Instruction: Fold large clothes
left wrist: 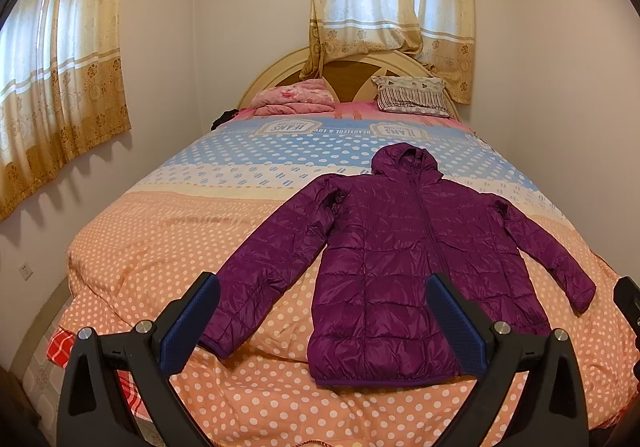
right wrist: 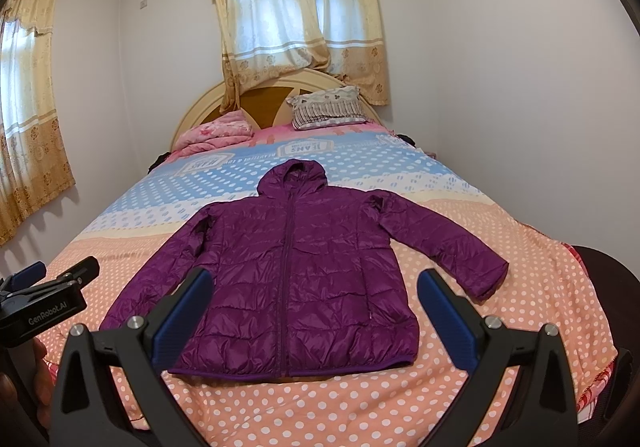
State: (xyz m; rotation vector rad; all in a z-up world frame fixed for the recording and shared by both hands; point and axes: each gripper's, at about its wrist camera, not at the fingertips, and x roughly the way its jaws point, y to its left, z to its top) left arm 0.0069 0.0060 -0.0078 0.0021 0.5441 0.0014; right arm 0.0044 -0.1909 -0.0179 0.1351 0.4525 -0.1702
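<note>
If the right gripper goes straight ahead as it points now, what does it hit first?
Most likely the purple jacket, around its lower front; the open right gripper frames it. Depth is unclear, so it might reach the bedspread first.

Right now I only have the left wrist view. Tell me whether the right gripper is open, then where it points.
Observer: The right gripper is open, nothing between its pads.
Operator: Give me its aim.
Observer: It frames the lower body of the purple jacket; the zipper runs between its fingers.
Operator: Report my left gripper from that side.
Observer: The left gripper hangs above the bedspread, outside the near sleeve, not touching it.
</note>
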